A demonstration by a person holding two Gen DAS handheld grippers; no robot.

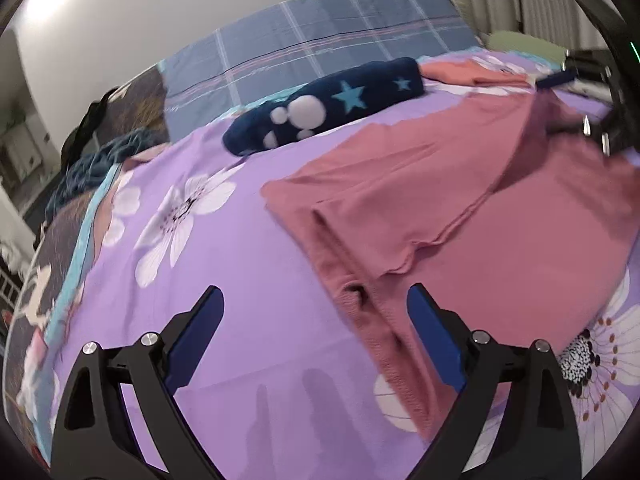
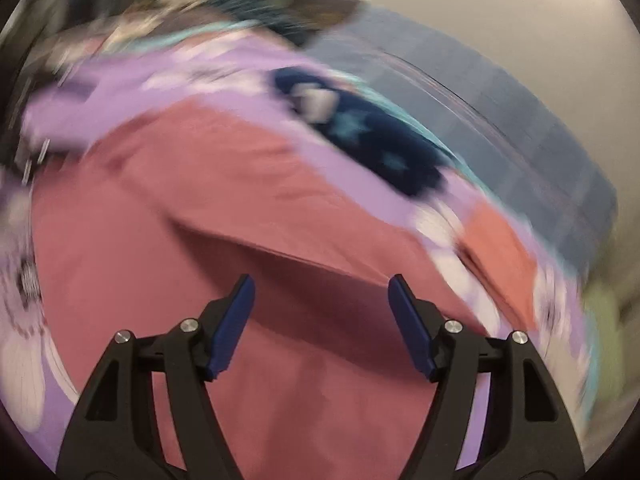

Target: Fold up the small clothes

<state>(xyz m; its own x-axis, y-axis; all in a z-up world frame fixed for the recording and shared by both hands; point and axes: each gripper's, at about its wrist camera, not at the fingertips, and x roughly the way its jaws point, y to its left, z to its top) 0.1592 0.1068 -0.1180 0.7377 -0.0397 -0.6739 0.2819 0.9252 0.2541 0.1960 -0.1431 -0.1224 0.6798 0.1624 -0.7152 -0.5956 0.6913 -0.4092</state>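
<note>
A pink garment [image 1: 460,208] lies spread on the purple flowered bedsheet [image 1: 224,320], with a folded flap across its top and its ribbed edge nearest me. My left gripper [image 1: 315,292] hovers over that ribbed edge, jaws wide open and holding nothing. The right wrist view is heavily blurred. It shows my right gripper [image 2: 322,280] open just above the pink garment [image 2: 200,184], its pads apart and pressing on nothing. In the left wrist view the right gripper [image 1: 556,104] is a blur at the garment's far right corner, where a raised fold of pink cloth smears.
A folded navy garment with stars and white dots [image 1: 332,100] lies beyond the pink one, with a salmon garment [image 1: 468,70] to its right. A blue plaid pillow [image 1: 320,32] lines the wall. Crumpled teal cloth [image 1: 92,164] sits at the bed's left edge.
</note>
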